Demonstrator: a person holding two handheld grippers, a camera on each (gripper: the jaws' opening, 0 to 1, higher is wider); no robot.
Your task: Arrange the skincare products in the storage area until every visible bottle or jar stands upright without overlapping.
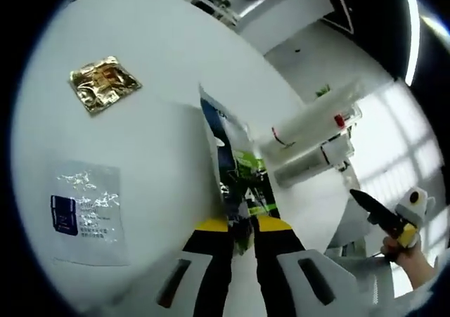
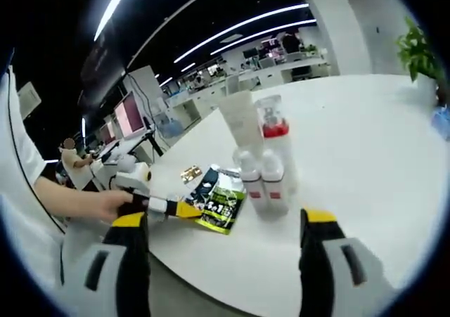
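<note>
While the left gripper presents its two yellow-tipped black jaws clenched on the lower edge of a flat glossy sachet printed in green, black and blue, that sachet rises edge-on straight ahead of the jaws and hides the surface behind it. Beyond it and to the right of the jaws lie the skincare containers: a translucent cylindrical bottle with a red band and a white opaque tube, seen from this angle as slanting across the frame. To the left of the jaws, well apart, a crinkled gold foil sachet and a clear plastic sachet with a dark blue label lie flat on the smooth round white table. At the far right a hand grips the other tool. From the right gripper view, the right gripper has its jaws spread wide apart, holding nothing. Between and ahead of them the containers stand upright in a tight cluster on the table: a tall white tube, the clear bottle with red collar, and two short white bottles with red labels, touching one another. Just left of the cluster, the green sachet rests in the left gripper's yellow tips, nearer the left jaw.
</note>
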